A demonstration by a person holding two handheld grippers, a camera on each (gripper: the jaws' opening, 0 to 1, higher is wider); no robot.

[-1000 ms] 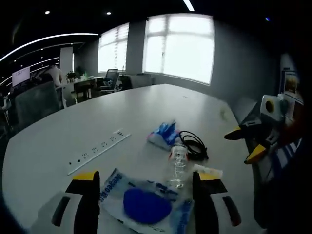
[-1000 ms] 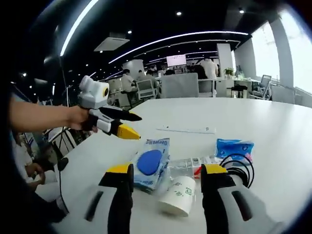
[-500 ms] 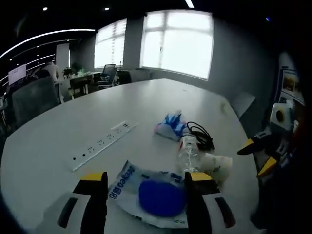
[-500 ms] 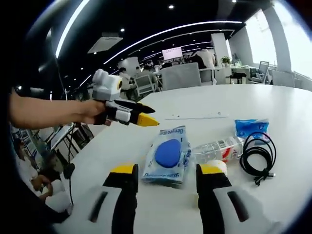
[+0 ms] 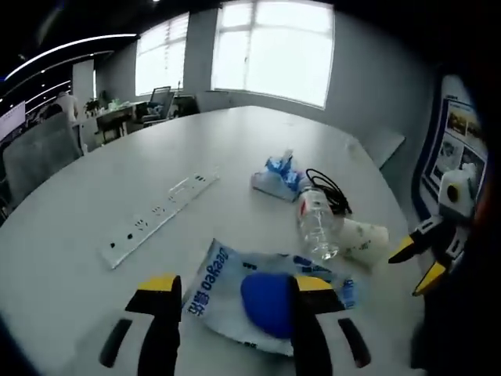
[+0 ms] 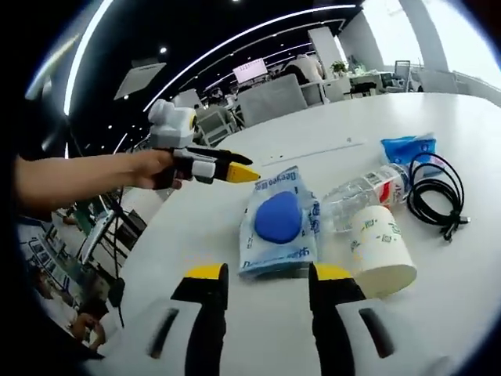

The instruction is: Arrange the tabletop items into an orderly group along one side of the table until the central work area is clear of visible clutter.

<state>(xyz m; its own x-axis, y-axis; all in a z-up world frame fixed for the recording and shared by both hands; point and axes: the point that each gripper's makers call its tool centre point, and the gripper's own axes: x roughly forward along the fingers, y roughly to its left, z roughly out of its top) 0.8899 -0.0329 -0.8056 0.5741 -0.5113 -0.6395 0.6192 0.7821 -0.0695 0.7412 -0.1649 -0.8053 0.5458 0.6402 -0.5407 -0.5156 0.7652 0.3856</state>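
The left claw (image 5: 228, 283) hung open low over the white surface (image 5: 117, 188), its jaws spread to either side of a clear plastic packet with a blue round pad inside (image 5: 262, 298), gripping nothing. The right claw (image 6: 258, 274) was open too, its yellow-tipped jaws apart just short of the near edge of that same packet (image 6: 280, 223).

In the left gripper view, a clear plastic water bottle (image 5: 317, 227) lay on its side just beyond the packet, with a white paper cup (image 5: 364, 237) tipped over at its right. Farther off sat a blue tissue pack (image 5: 274, 176) and, beside it, a coiled black cable (image 5: 329, 192). A white power strip (image 5: 156, 219) lay well apart to the left.

In the right gripper view, the cup (image 6: 380, 251) lay on its side to the right of the packet, touching the bottle (image 6: 364, 192); the cable (image 6: 434, 196) and tissue pack (image 6: 407, 149) lay at the far right. A hand (image 6: 145, 168) held the left claw (image 6: 235, 168) at the left, jaws slightly parted, above the surface (image 6: 438, 110).
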